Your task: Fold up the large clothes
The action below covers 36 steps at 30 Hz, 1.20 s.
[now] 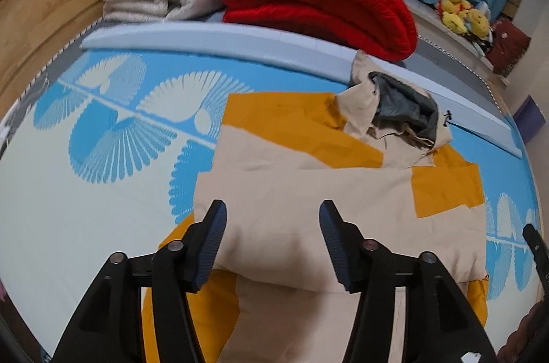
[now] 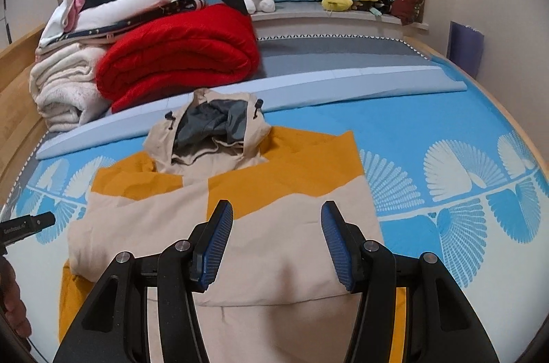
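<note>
The jacket (image 1: 308,191) lies folded on the bed (image 1: 85,225), below and ahead of both pairs of fingers. Left gripper (image 1: 272,242): fingers spread, nothing between the pads, cloth beneath them and apart from them. Right gripper (image 2: 276,242): fingers spread, nothing gripped. The hood (image 2: 209,129) lies beyond the fingertips, grey lining up. A red quilt (image 2: 178,54) and white blankets (image 2: 65,88) are stacked well beyond the hood.

Jacket (image 2: 240,218) beige, mustard; sheet (image 2: 446,136) blue, white fans.
</note>
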{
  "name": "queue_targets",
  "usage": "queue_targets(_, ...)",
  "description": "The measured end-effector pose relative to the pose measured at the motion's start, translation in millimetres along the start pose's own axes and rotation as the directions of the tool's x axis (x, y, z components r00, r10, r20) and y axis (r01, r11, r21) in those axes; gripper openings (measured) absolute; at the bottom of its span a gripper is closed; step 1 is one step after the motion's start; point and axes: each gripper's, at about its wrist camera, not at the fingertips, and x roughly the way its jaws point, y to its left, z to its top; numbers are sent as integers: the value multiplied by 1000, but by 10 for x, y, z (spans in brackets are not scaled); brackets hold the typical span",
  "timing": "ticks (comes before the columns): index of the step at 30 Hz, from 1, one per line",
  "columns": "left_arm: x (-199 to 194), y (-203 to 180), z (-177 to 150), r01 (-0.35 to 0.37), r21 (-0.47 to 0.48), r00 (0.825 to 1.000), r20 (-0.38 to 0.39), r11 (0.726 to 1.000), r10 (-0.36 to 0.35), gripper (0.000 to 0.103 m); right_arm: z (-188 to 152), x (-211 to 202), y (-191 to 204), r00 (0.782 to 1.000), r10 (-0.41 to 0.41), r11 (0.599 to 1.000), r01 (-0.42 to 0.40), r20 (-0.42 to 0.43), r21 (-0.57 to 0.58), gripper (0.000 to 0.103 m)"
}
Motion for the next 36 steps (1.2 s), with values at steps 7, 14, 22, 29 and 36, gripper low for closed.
queue_targets(7, -116, -132, 28, 24, 43, 999, 31, 999, -25, 59, 55, -144, -16, 1000, -9, 1000, 9, 25, -16, 55)
queue_targets(14, -206, -229, 25, -11, 72, 996, 90, 997, 4, 59, 81, -284, -20, 998, -18, 999, 21, 63, -48, 55)
queue_targets(22, -332, -317, -5, -56, 81, 977, 211, 995, 38, 64, 80, -296, -157, 998, -33, 998, 36, 56, -46, 55)
queue_targets(29, -265, -394, -65, -76, 97, 972, 229, 992, 52, 66, 90, -268, -288, 1000, -19, 999, 19, 19, -26, 61)
queue_targets(36, -184, -375, -123, -45, 111, 978, 206, 993, 21, 65, 120, -190, -298, 999, 2, 1000, -3, -54, -29, 61)
